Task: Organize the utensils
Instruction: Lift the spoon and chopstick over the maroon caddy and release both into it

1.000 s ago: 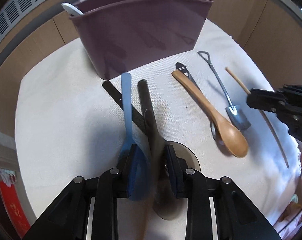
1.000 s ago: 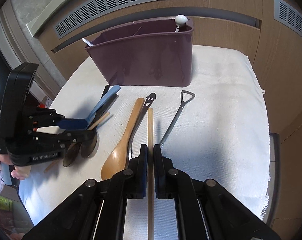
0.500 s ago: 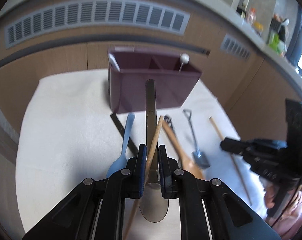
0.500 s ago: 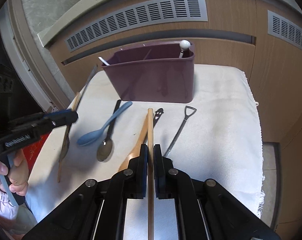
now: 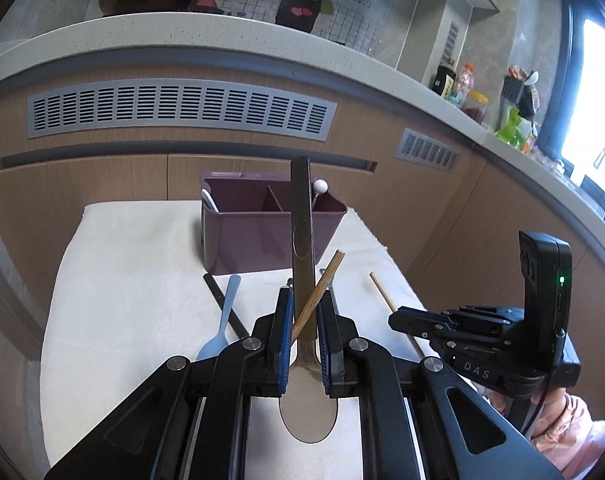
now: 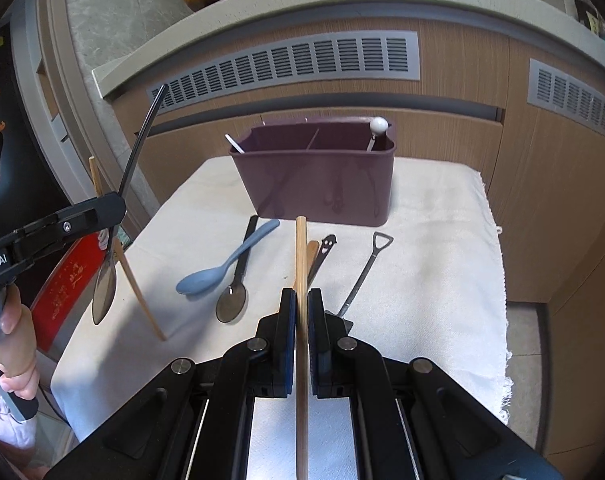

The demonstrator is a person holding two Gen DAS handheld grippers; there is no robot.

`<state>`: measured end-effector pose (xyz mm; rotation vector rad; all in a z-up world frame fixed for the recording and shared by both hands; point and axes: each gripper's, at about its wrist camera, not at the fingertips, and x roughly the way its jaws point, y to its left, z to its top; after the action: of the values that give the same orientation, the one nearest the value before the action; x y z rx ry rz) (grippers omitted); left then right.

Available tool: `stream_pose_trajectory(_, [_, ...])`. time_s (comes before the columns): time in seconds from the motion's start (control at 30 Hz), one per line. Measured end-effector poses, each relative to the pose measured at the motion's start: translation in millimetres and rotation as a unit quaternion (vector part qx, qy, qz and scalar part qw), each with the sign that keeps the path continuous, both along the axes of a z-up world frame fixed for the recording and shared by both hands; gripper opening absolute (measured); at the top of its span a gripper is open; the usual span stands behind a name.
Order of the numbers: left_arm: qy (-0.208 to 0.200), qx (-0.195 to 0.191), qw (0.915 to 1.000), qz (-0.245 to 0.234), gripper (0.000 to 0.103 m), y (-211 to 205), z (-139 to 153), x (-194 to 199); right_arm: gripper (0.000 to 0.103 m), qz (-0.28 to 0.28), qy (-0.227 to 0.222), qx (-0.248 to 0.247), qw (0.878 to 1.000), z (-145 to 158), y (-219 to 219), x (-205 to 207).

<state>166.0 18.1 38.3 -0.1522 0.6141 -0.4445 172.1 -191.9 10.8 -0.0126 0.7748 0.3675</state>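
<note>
1. Two utensils sit in your left gripper [image 5: 304,334] at once: a dark metal spoon [image 5: 302,248] and a wooden chopstick [image 5: 317,294] crossed over it, both lifted off the cloth [image 5: 134,280]. The jaws have just been closing and now stand narrow, pinched on the pair.
2. Much of that spoon's handle blocks your left view of the purple caddy [image 5: 242,240], so its middle section is partly hidden.
3. Your right gripper [image 6: 298,312] is clamped tight on a second chopstick [image 6: 301,256]; its near end runs out of the bottom of the picture.
4. Behind that chopstick a wooden spoon [image 6: 312,249] is mostly covered, and only its handle tip shows.
5. One smiley-handled utensil [image 6: 325,249] lies beside it; its head is hidden by the gripper fingers.
6. The caddy stands at the far end of the cloth, divided into compartments. A white-handled piece [image 6: 234,144] leans in the left one and a ball-topped stick [image 6: 378,126] stands in the right one; what lies deeper inside you cannot see.
7. Still lying on the cloth are a blue spoon [image 6: 226,268], a black-handled spoon [image 6: 238,284] under it, and a shovel-shaped spoon [image 6: 368,268].
</note>
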Motion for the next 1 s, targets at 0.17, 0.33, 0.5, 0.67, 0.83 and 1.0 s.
stream_pose_trajectory(0.17, [-0.025,-0.028,0.9993,-0.005,0.012,1.0,20.6,-3.8,0.005,0.002,-0.035,0.003,0.999,26.6,2.8,-7.3])
stream_pose_trajectory(0.33, [-0.08,-0.038,0.996,-0.016,0.012,-2.7,59.4,-8.9,0.005,0.003,-0.089,0.016,0.996,63.4,2.2,-12.1])
stream_pose_trajectory(0.5, [-0.103,-0.05,0.9931,-0.027,0.012,-5.2,82.4,-9.8,0.005,0.006,-0.121,0.013,0.993,91.4,5.6,-9.9])
stream_pose_trajectory(0.67, [-0.124,-0.07,0.989,-0.042,0.012,-3.4,111.3,-8.2,0.005,0.015,-0.162,0.009,0.987,123.5,10.6,-8.3])
stream_pose_trajectory(0.83, [-0.114,-0.074,0.9893,-0.052,0.012,-1.7,115.3,-6.6,0.005,0.02,-0.129,0.004,0.991,101.5,12.9,1.0])
stream_pose_trajectory(1.0, [-0.06,-0.065,0.9953,-0.039,0.012,0.2,77.0,4.1,0.005,0.006,-0.074,0.019,0.997,68.6,0.0,11.5])
